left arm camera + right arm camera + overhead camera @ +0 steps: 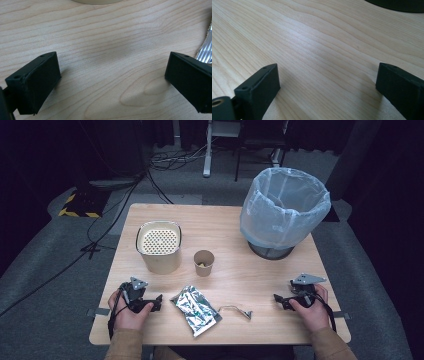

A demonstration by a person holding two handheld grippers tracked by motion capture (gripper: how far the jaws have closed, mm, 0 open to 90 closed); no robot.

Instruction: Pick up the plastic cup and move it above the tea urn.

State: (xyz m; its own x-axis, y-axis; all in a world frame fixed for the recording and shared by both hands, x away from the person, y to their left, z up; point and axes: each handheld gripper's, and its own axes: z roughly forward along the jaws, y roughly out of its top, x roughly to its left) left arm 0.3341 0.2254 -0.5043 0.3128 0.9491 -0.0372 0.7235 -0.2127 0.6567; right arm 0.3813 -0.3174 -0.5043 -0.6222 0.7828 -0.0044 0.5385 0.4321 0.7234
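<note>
Rested on a pale wooden table [225, 215], near its front edge: the left gripper [156, 303] at the left, held in the left hand [129, 312], jaws spread wide over bare wood with nothing between them (seen plainly in the left gripper view [111, 82]). Lay just beside its right jaw, a crumpled silver foil pouch [196, 309], its ridged edge [206, 50] showing at the far right of that view. Sat well apart at the table's right front, the right gripper [279, 300] in the right hand [311, 309], jaws likewise wide apart and empty above the grain [327, 87]. Lay between pouch and right gripper, a small torn foil strip [237, 311]. Stood farther back: a cream canister with a perforated lid [159, 246] at the left, a small brown paper cup [204, 262] near the middle, and a bin lined with a translucent plastic bag [284, 210] at the right rear.
</note>
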